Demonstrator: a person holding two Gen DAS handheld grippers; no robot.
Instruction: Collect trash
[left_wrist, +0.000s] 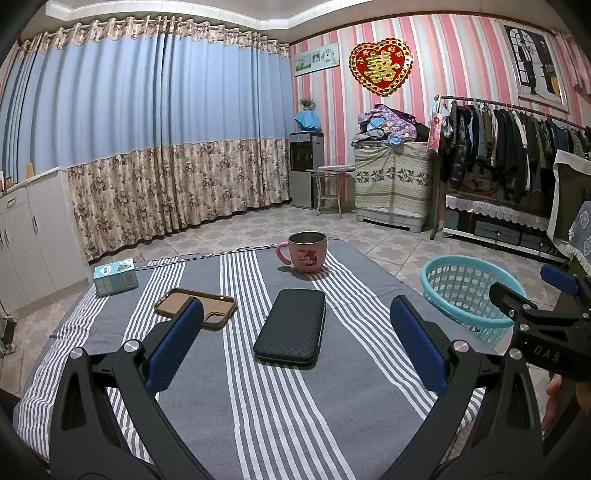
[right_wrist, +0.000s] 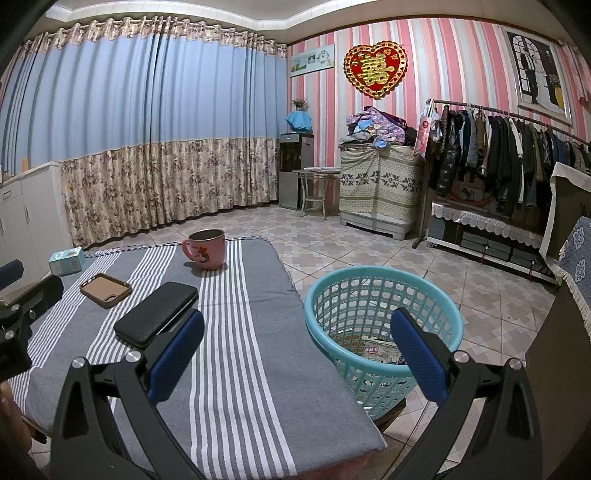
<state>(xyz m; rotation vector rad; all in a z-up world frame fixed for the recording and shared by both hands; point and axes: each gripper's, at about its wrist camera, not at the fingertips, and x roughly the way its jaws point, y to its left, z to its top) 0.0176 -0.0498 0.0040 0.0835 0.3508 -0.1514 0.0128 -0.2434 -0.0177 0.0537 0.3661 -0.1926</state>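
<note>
A turquoise plastic basket (right_wrist: 384, 306) stands off the table's right edge, and a printed wrapper (right_wrist: 382, 350) lies at its bottom. In the left wrist view the same basket (left_wrist: 461, 291) shows at the right. My right gripper (right_wrist: 297, 328) is open over the table's right edge beside the basket, nothing between its blue pads. My left gripper (left_wrist: 295, 317) hangs open above the middle of the table, with a black case (left_wrist: 291, 328) lying between and beyond its fingers. The right gripper (left_wrist: 532, 295) also enters the left wrist view from the right.
On the striped cloth (left_wrist: 258, 406) lie a brown phone case (left_wrist: 195, 306), a small blue box (left_wrist: 115, 276) and a pink mug (left_wrist: 304, 256). White cabinets (left_wrist: 29, 236) stand at the left. A clothes rack (right_wrist: 517, 147) and covered furniture line the far right wall.
</note>
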